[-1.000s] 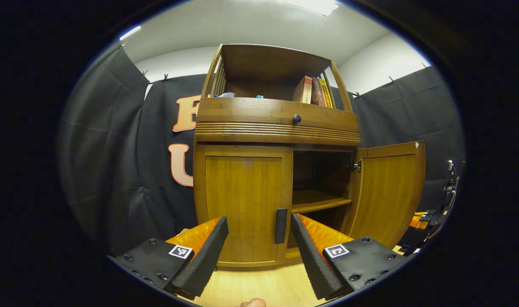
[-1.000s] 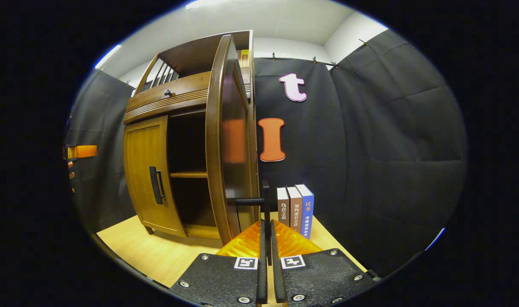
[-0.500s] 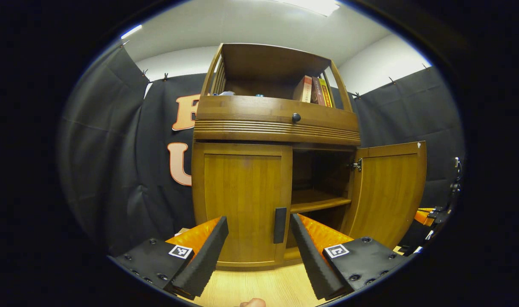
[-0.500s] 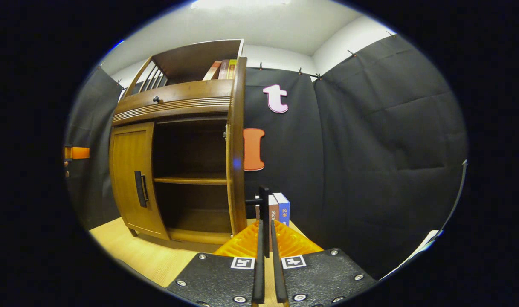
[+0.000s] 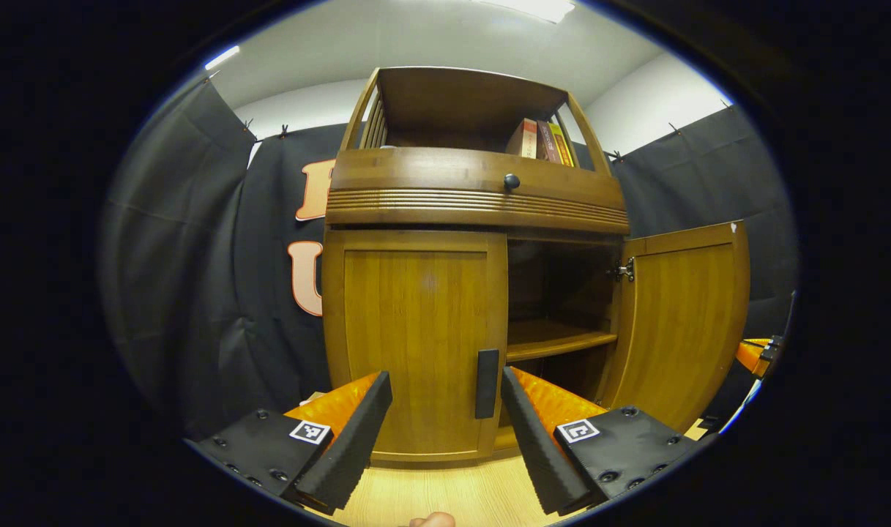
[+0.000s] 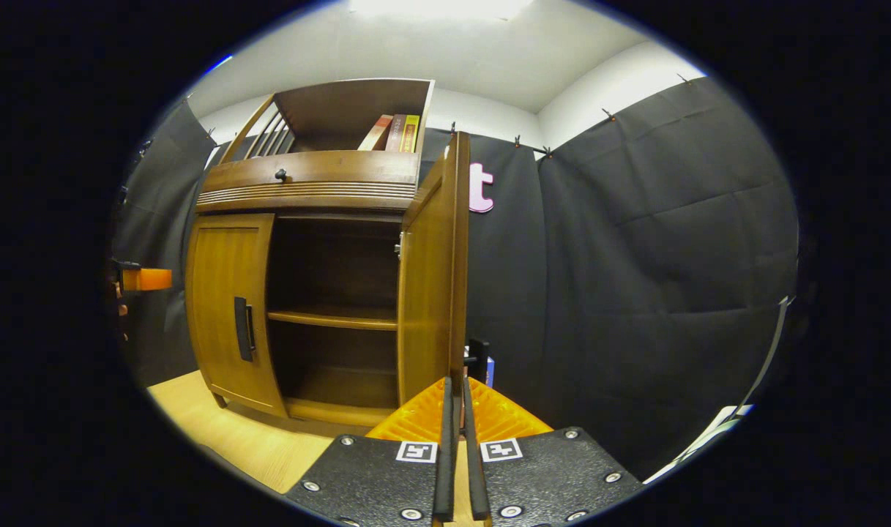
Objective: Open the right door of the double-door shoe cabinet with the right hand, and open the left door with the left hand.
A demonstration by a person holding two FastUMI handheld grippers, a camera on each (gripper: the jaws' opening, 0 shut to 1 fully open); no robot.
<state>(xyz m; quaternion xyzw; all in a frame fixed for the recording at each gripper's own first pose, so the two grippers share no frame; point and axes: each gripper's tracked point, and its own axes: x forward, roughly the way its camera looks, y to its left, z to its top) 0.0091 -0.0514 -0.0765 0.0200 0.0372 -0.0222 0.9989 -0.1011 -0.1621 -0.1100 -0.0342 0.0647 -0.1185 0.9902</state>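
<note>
The wooden shoe cabinet [image 5: 474,197] stands straight ahead in the left gripper view. Its left door [image 5: 414,337] is closed, and that door's black handle [image 5: 487,383] sits between and beyond my left gripper's [image 5: 442,432] open fingers, untouched. The right door [image 5: 683,322] stands swung wide open, showing a bare inner shelf [image 5: 551,340]. In the right gripper view the right door [image 6: 434,293] appears almost edge-on, and my right gripper [image 6: 456,439] is shut on its black handle [image 6: 478,355]. The left gripper [image 6: 145,279] shows far left there.
Books [image 5: 542,139] stand on the cabinet's open top shelf above a drawer with a dark knob [image 5: 512,181]. A blue book [image 6: 490,369] peeks from behind the open door. Light wooden floor [image 6: 218,417] lies before the cabinet. Black cloth walls close in behind and beside it.
The right door has swung further open with the right gripper on its handle. The left gripper has drawn slightly closer to the closed left door, fingers still open.
</note>
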